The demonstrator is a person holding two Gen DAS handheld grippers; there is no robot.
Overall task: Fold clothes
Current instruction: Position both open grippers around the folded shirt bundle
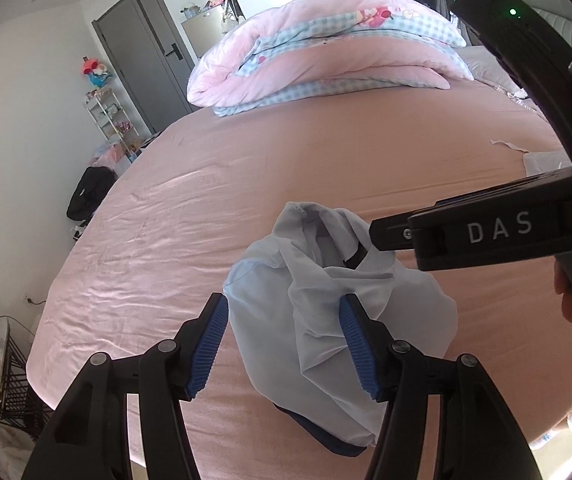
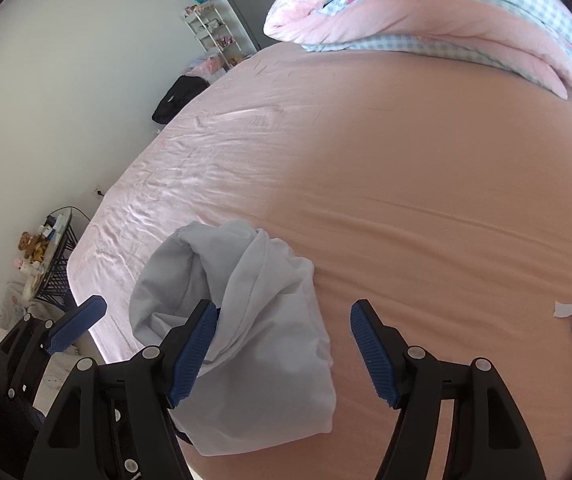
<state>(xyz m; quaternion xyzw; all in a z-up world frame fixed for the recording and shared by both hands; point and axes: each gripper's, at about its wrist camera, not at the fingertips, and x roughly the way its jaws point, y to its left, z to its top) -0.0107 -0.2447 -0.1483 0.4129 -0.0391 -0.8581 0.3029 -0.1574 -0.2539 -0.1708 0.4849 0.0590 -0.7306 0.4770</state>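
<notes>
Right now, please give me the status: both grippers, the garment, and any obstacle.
Left gripper open over the pale blue garment. Right gripper open beside it. Garment crumpled on pink bed sheet, unfolded. No obstacle near.

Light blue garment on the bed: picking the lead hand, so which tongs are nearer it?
Roughly equal. Left tongs straddle the light blue garment's near end, open. Right tongs are open at its right edge, left pad against the cloth.

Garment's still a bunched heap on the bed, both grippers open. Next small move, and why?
Probably close the left gripper on the near edge of the pale blue garment and lift to spread it. It lies crumpled on the pink sheet, nothing flat to fold yet. The left jaws straddle the cloth without pinching; the right gripper hangs open beside the heap, free to take another edge.
</notes>
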